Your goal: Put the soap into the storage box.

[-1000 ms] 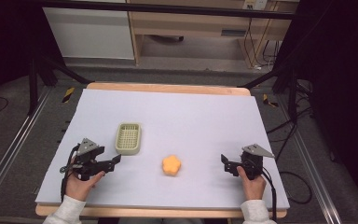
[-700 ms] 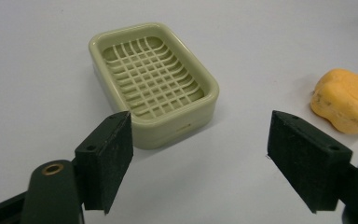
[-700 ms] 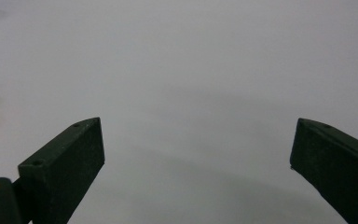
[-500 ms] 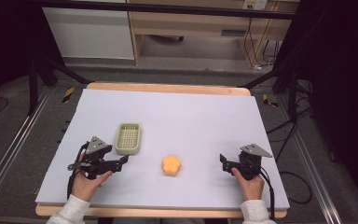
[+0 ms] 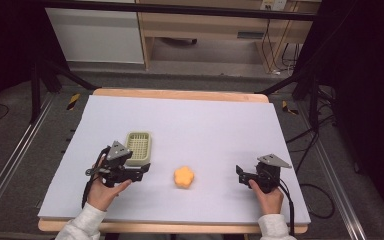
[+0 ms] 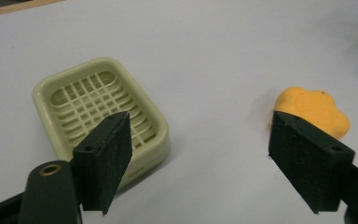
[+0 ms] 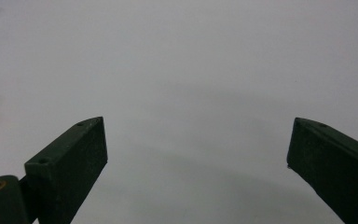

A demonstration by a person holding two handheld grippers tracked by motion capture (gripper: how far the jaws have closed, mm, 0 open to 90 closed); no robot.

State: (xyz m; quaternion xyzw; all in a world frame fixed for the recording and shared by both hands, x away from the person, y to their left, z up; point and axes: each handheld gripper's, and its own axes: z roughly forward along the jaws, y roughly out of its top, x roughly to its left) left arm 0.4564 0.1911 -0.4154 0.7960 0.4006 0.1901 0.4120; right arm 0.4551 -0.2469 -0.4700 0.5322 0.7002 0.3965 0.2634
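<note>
The left hand-held gripper (image 5: pixel 142 170) hangs at lower left of the high view, jaws spread wide and empty, just below one pale green plastic slotted soap dish (image 5: pixel 139 147). One orange flower-shaped sponge (image 5: pixel 184 177) lies right of it, lower centre, on the white tabletop (image 5: pixel 205 125). At lower right, the right hand-held gripper (image 5: pixel 239 172) gapes equally wide, holding nothing.

table (image 5: pixel 190 120); green tray (image 5: pixel 139 147); orange sponge (image 5: pixel 184 177)

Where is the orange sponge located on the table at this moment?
In the high view, the orange sponge lies near the table's front middle, between the left gripper and right gripper, right of the green soap dish.
</note>
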